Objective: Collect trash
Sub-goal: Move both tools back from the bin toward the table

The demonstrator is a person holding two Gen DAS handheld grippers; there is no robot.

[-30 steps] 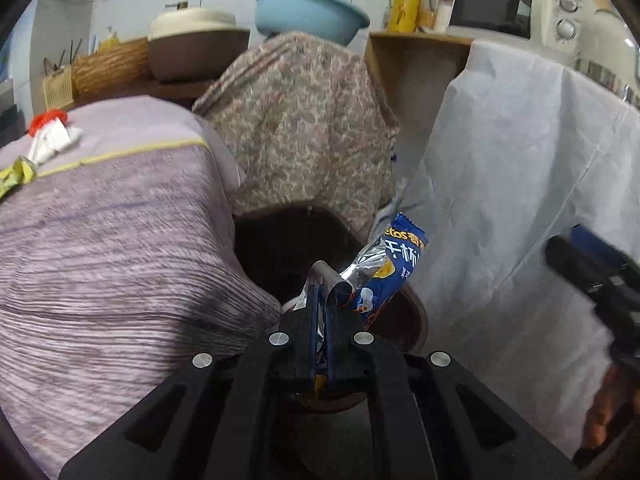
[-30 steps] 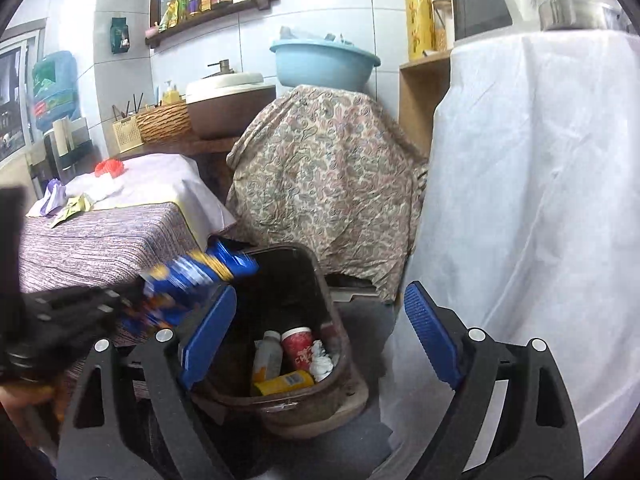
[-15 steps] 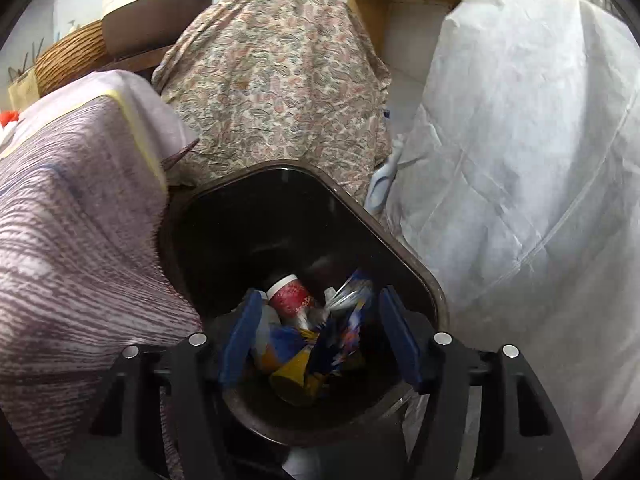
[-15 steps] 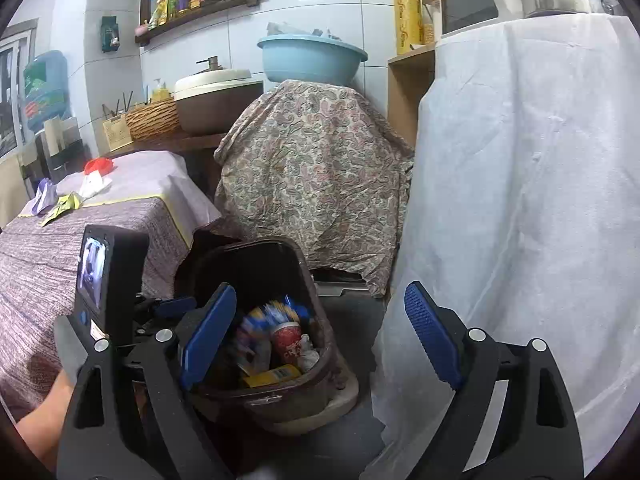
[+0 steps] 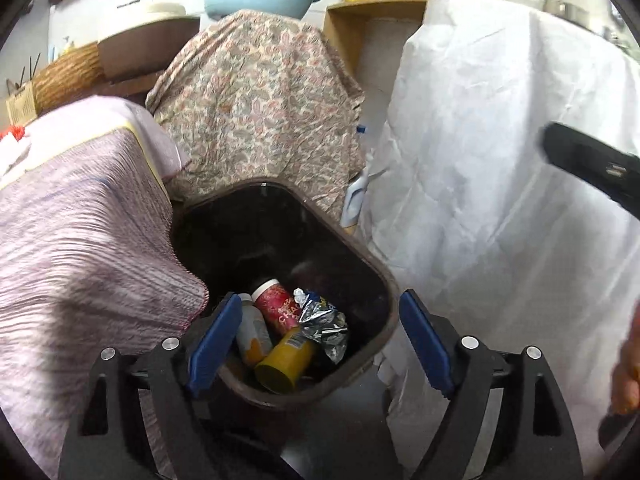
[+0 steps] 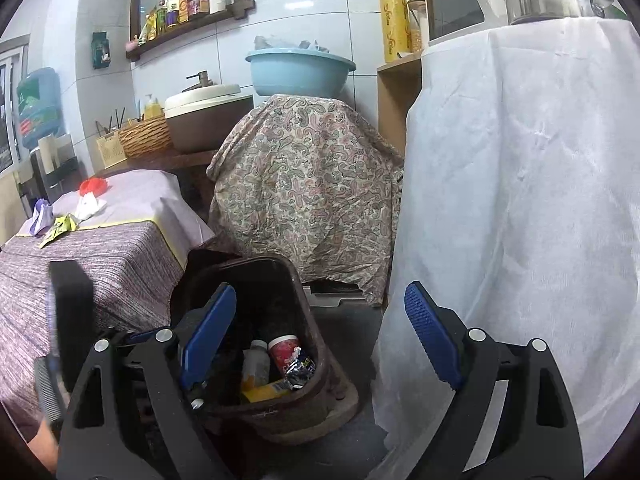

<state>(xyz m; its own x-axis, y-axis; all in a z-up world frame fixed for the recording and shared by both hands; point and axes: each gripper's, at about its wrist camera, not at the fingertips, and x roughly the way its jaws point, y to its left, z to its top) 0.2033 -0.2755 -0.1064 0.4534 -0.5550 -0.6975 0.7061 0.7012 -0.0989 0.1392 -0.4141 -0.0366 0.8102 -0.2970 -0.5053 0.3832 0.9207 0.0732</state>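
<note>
Left hand-held gripper (image 5: 320, 344) over the trash bin (image 5: 384, 276), jaws opening, nothing between. Crumpled snack wrapper (image 5: 322, 322) inside, at five o'clock of the red cup (image 5: 278, 304). Right hand-held gripper (image 6: 320, 344) spread, empty. Risk: bumping the rim. Farther off, scraps (image 6: 86, 206) left on the worktop (image 6: 100, 256), easily missed.

The dark bin (image 5: 280, 216) stands hemmed in: the table's purple striped cloth (image 5: 80, 248) overhangs its rim at nine o'clock; a paisley-draped stand (image 5: 256, 112) blocks twelve o'clock; a white-sheeted unit (image 5: 500, 200) walls off three o'clock; the bin's mouth lies open from above, bottles and a crumpled foil wrapper (image 5: 322, 322) filling only its floor; bare grey floor (image 6: 348, 320) at six o'clock leaves a narrow way in.
</note>
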